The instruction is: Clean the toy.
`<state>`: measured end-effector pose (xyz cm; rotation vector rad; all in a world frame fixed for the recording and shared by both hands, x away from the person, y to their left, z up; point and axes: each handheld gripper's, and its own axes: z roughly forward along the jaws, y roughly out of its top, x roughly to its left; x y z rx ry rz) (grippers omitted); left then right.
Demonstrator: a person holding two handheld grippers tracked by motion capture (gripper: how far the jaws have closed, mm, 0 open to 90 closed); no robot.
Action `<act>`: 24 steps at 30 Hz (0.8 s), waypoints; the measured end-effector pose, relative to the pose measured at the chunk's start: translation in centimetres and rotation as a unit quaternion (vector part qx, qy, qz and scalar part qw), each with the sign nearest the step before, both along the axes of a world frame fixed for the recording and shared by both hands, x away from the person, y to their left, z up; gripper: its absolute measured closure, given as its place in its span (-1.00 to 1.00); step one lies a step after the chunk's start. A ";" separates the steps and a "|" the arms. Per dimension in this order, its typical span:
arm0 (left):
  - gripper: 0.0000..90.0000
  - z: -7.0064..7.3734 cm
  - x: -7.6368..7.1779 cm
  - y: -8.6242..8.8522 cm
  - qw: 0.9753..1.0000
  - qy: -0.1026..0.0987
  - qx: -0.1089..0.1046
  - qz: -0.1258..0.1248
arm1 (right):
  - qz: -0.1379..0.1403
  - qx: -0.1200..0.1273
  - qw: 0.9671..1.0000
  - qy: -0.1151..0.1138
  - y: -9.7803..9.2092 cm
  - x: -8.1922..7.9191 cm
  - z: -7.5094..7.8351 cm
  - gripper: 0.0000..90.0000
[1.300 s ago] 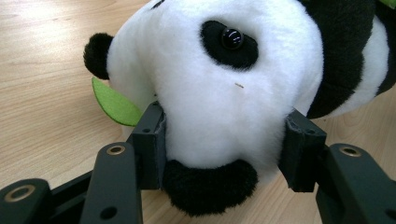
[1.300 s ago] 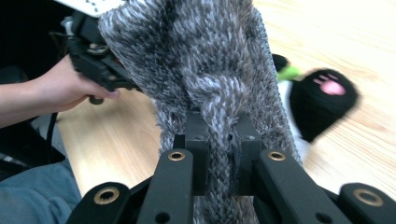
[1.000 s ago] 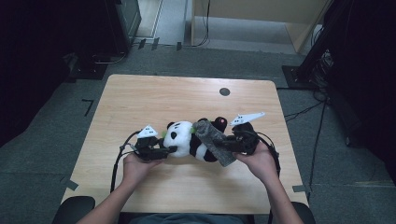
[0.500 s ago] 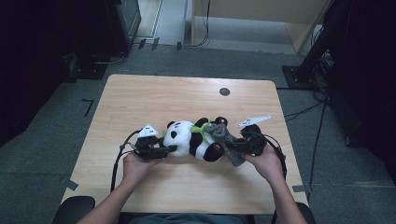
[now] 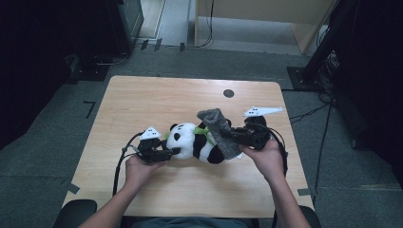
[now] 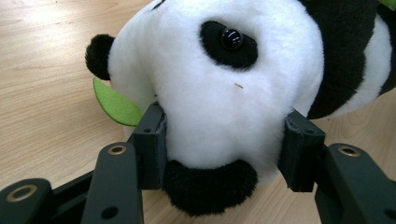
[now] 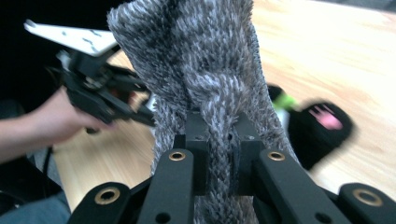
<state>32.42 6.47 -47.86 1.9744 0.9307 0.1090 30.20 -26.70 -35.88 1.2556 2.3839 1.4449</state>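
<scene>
Left hand-held gripper (image 5: 175,152): low on the surface (image 5: 142,104), left of middle; jaws clamped on either side of the panda's head, pads pressed into the white fur.
Panda plush (image 5: 197,142): lying on its side near the middle of the surface, towards the near edge; head to the left, black legs to the right; one eye showing in the left gripper view, muzzle partly cut off by the jaws.
Green leaf (image 6: 116,105): poking out beside the head, mostly tucked behind the jaw.
Grey knit cloth (image 5: 219,133): draped over the panda's body, hiding its middle.
Right hand-held gripper (image 7: 218,154): right of the panda, jaws pinched tight on a fold of the cloth; panda's foot blurred behind.
</scene>
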 end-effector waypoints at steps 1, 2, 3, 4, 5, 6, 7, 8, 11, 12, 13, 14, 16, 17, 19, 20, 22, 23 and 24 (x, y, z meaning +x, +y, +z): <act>-0.01 0.0 0.0 0.0 1.000 0.000 -0.003 0.002 | 0.004 0.003 1.000 -0.003 0.8 0.0 0.1 0.81; -0.01 0.0 0.0 0.0 1.000 0.001 -0.002 0.002 | 0.007 0.006 1.000 -0.005 1.6 0.1 0.2 0.81; -0.01 0.0 0.0 0.0 1.000 0.001 -0.001 0.001 | 0.011 0.006 1.000 -0.004 2.6 0.2 0.1 0.81; -0.01 0.0 0.0 0.0 1.000 0.001 -0.001 0.001 | 0.013 0.005 1.000 -0.003 3.3 0.4 0.0 0.81; -0.01 0.0 -0.1 0.0 1.000 0.001 -0.001 0.001 | 0.016 -0.004 1.000 0.001 4.5 0.6 -0.2 0.81; -0.01 0.0 -0.1 0.0 1.000 0.001 -0.001 0.002 | 0.017 -0.010 1.000 0.001 5.3 0.7 -0.3 0.81; -0.01 0.0 -0.1 0.0 1.000 0.001 -0.001 0.002 | 0.022 -0.022 1.000 0.003 6.5 0.9 -0.7 0.81; -0.01 0.0 -0.1 0.0 1.000 0.002 -0.003 0.003 | 0.025 -0.036 0.999 0.003 7.4 1.0 -1.0 0.81; -0.01 0.0 0.0 0.0 1.000 0.004 -0.007 0.006 | 0.025 -0.077 0.997 0.007 9.4 1.3 -2.3 0.81; -0.01 0.1 0.0 0.0 1.000 0.003 -0.004 0.005 | 0.027 -0.084 0.996 0.011 9.9 1.5 -2.9 0.81; -0.01 0.0 0.0 0.0 1.000 0.005 -0.005 0.006 | 0.030 -0.091 0.995 0.015 10.4 1.5 -3.6 0.81; -0.01 0.0 -0.1 0.0 1.000 0.005 -0.005 0.006 | 0.030 -0.100 0.994 0.022 10.9 1.5 -4.3 0.81; -0.01 -0.1 -0.1 -0.1 1.000 0.004 0.000 0.005 | 0.033 -0.104 0.994 0.016 11.3 1.3 -5.3 0.81; -0.01 -0.1 -0.2 -0.1 1.000 0.004 0.000 0.005 | 0.033 -0.104 0.994 0.015 11.4 1.1 -5.7 0.81; -0.01 -0.1 -0.2 -0.1 1.000 0.005 0.001 0.005 | 0.036 -0.109 0.993 0.001 11.4 0.6 -5.9 0.81; -0.01 -0.1 -0.2 -0.1 1.000 0.006 0.001 0.004 | 0.035 -0.110 0.993 -0.001 11.3 0.5 -5.9 0.81; -0.01 -0.1 -0.2 -0.1 1.000 0.007 0.001 0.005 | 0.034 -0.111 0.993 -0.003 11.3 0.1 -6.2 0.82; 0.00 -0.1 -0.2 -0.1 1.000 0.008 0.001 0.005 | 0.035 -0.115 0.993 -0.007 11.3 -0.1 -6.3 0.82; 0.00 -0.1 -0.2 -0.1 1.000 0.008 0.003 0.005 | 0.037 -0.122 0.992 -0.012 11.4 -0.4 -6.5 0.82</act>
